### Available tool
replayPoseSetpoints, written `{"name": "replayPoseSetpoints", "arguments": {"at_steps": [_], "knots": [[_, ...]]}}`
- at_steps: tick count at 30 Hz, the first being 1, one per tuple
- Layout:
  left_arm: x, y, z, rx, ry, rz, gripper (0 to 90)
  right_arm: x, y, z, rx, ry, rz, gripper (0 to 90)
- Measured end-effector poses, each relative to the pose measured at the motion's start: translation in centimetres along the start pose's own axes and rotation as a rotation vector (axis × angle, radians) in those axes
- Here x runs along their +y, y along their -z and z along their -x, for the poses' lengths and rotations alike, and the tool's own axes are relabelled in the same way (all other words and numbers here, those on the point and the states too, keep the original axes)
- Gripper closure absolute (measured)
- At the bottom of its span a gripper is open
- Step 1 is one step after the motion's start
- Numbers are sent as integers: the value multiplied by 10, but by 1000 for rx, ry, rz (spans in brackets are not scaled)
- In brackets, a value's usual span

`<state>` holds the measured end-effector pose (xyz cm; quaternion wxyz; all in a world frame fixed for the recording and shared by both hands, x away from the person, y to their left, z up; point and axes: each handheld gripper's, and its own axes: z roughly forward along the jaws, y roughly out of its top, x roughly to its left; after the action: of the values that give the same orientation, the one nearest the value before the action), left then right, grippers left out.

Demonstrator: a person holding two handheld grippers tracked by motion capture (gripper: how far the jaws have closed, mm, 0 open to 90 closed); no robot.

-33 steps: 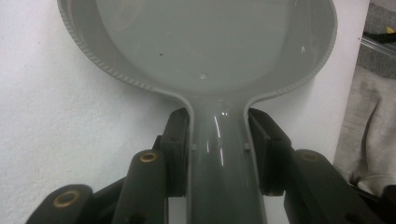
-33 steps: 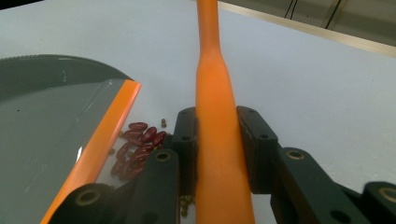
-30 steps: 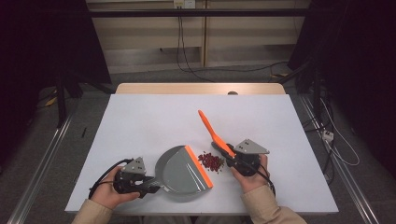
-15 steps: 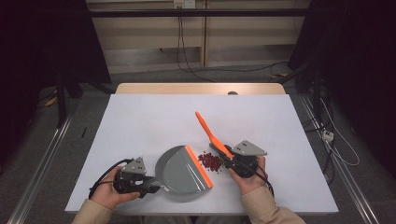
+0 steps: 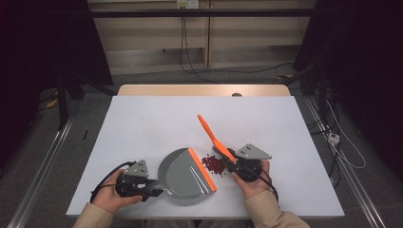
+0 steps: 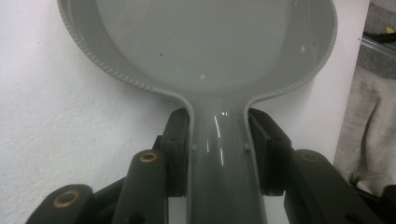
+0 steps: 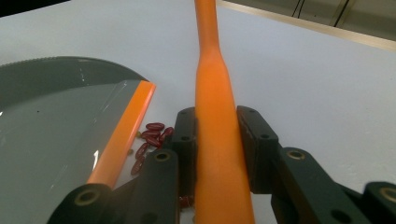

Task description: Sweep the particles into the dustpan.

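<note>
My left gripper [image 5: 142,186] sits nearest me at about 7 o'clock on the counter [image 5: 157,118], its jaws clamped on the grey handle of the dustpan [image 5: 183,175]. In the left gripper view that handle runs straight up between the pads into the wide pan [image 6: 205,42], which lies flat and looks empty.

My right gripper [image 5: 240,166] is at about 5 o'clock, jaws closed tight on the orange brush [image 5: 214,137]. Its handle points away from me toward 11 o'clock, rising off the counter. I cannot see the bristle end; it lies below my jaws.

Between the two tools lies the little heap of red beans [image 5: 214,164]. The beans sit just beside the pan's orange lip [image 5: 203,169], on its 3 o'clock side, and at about 9 o'clock from my right jaws. In the right gripper view the beans [image 7: 152,135] lie scattered along the lip [image 7: 123,135], some touching it, none yet on the grey.

So the sweep, as I judge it, runs from 3 toward 9 o'clock, square across the lip, whose long axis goes roughly 11 to 5. The right hand is the nearer to the beans; the left has only to brace the pan.
</note>
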<state>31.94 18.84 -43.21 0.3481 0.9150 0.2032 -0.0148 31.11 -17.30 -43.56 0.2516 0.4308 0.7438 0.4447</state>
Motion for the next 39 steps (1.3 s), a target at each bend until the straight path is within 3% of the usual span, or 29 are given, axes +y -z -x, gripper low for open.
{"name": "replayPoseSetpoints", "arguments": {"at_steps": [10, 17, 20, 39], "knots": [[1, -1, -1, -10, 5, -2, 627, 0, -2, -7, 12, -8, 5, 705], [2, -1, 0, 7, 6, -10, 627, 1, -5, -17, 16, -9, 4, 701], [2, -1, -1, -11, 3, -7, 627, 1, -7, -20, 20, -12, 5, 699], [3, -2, -1, -14, 6, -10, 626, 3, -11, -29, 60, -64, 6, 695]]}}
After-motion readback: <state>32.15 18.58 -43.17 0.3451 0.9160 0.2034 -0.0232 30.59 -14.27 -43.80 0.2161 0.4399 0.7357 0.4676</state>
